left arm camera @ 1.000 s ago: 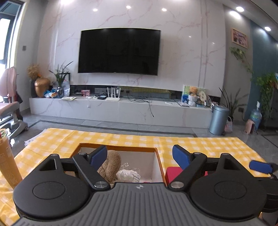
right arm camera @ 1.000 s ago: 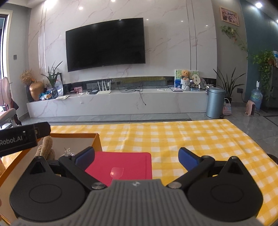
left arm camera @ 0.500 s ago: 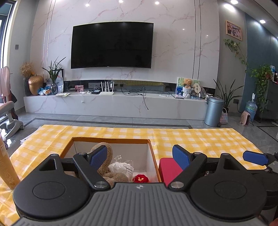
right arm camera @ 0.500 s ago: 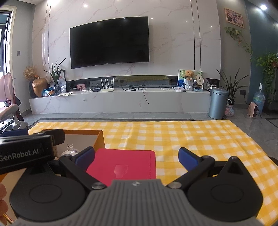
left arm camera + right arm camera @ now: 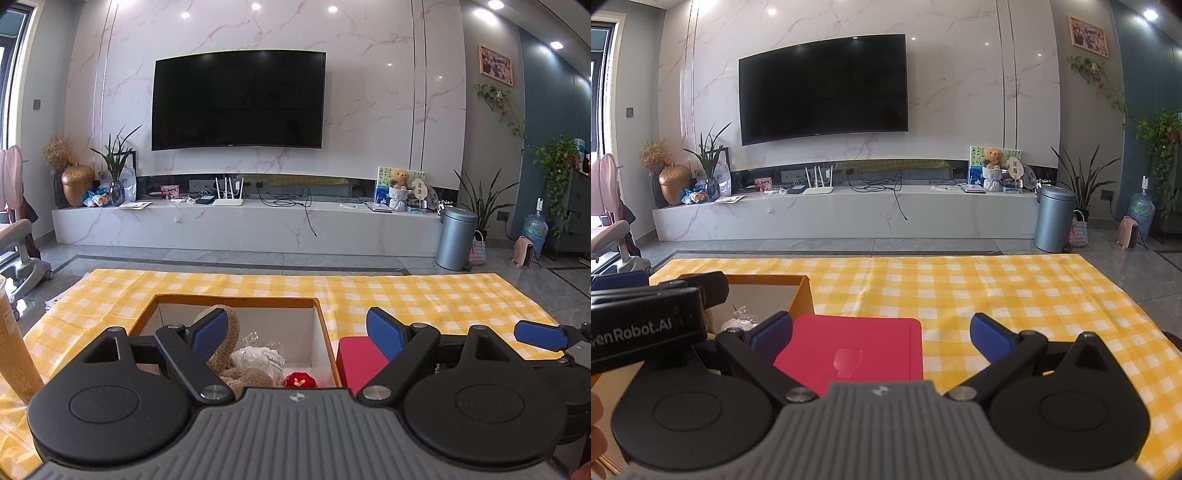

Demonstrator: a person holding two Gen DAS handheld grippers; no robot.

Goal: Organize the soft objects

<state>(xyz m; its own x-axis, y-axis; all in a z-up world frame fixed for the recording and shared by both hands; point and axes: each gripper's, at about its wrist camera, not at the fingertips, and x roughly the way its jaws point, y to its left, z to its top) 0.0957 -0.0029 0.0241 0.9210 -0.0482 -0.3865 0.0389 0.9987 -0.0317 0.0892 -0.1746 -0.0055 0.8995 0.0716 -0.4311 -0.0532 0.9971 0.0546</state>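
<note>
An orange-rimmed cardboard box [image 5: 236, 300] sits on the yellow checked cloth [image 5: 406, 295]. Inside lie a brown plush toy [image 5: 236, 332], a clear plastic packet [image 5: 264, 360] and a small red flower item [image 5: 300, 380]. My left gripper [image 5: 297, 332] is open and empty, above the box's near right part. A flat red mat [image 5: 857, 350] lies right of the box [image 5: 801, 291]. My right gripper [image 5: 881, 332] is open and empty, over the mat. The left gripper's body [image 5: 646, 321] shows at the right wrist view's left edge.
A tall yellow-orange cup [image 5: 14, 350] stands on the cloth at the left. The cloth [image 5: 1015, 295] stretches right of the mat. Beyond the table are a TV wall, a marble console, a grey bin [image 5: 454, 236] and a chair at far left.
Both views have risen and levelled a little. The left gripper pulled back slightly, so more of the box's inside shows, including the red flower item. Both grippers stay open.
</note>
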